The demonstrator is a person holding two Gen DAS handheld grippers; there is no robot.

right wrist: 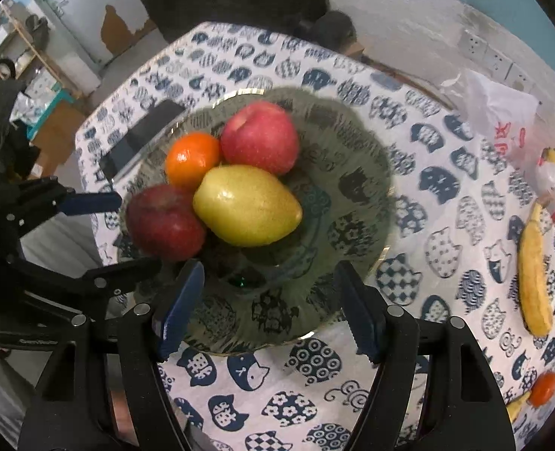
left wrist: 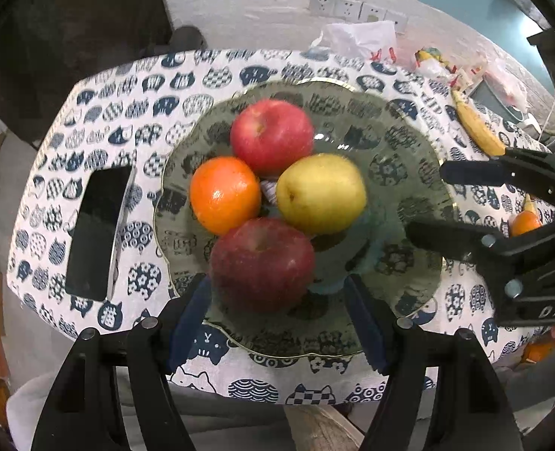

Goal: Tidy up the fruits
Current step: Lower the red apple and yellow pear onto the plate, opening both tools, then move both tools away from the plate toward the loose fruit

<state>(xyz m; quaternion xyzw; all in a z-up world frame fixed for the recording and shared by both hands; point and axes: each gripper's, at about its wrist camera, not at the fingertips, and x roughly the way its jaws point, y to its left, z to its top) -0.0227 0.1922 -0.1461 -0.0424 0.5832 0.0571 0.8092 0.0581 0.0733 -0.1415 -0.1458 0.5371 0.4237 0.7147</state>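
Note:
A glass plate (left wrist: 401,173) (right wrist: 349,173) on the cat-print cloth holds a light red apple (left wrist: 272,135) (right wrist: 260,137), an orange (left wrist: 225,195) (right wrist: 191,159), a yellow pear (left wrist: 320,193) (right wrist: 247,205) and a dark red apple (left wrist: 262,263) (right wrist: 164,221). My left gripper (left wrist: 277,300) (right wrist: 108,233) is open, its fingers either side of the dark apple, just above it. My right gripper (right wrist: 270,297) (left wrist: 431,203) is open and empty over the plate's right part. A banana (left wrist: 476,124) (right wrist: 533,278) and a second orange (left wrist: 523,221) (right wrist: 544,387) lie on the cloth to the right.
A black phone (left wrist: 97,233) (right wrist: 142,135) lies left of the plate. Plastic bags (left wrist: 364,41) (right wrist: 503,120) and packets sit at the table's far right. Another banana tip (right wrist: 516,406) lies by the second orange. The table edge runs close below both grippers.

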